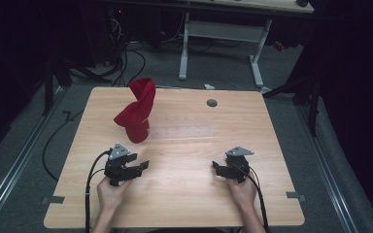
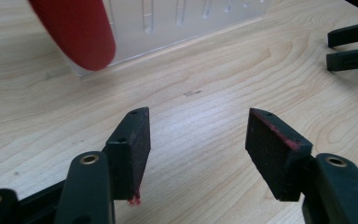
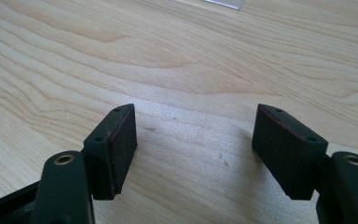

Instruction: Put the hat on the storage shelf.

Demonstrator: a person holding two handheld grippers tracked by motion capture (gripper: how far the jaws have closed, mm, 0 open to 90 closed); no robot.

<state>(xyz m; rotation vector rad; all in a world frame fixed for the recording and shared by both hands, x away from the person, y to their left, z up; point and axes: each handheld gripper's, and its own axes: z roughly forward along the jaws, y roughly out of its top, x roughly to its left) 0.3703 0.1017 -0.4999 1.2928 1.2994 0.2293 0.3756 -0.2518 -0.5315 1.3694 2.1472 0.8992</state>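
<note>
On the table (image 1: 184, 194), left claw (image 1: 143, 166) and right claw (image 1: 215, 167) gape empty; red cloth (image 1: 137, 110) stands apart.

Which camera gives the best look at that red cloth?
The high view: it shows the whole red cloth, twisted upright at the left end of a clear rack. The left gripper view catches just its rounded lower end against the rack. The right gripper view looks at bare table.

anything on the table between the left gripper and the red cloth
No, just bare wood. In the high view the left gripper sits short of the red cloth, which stands at the end of a clear plastic rack.
</note>
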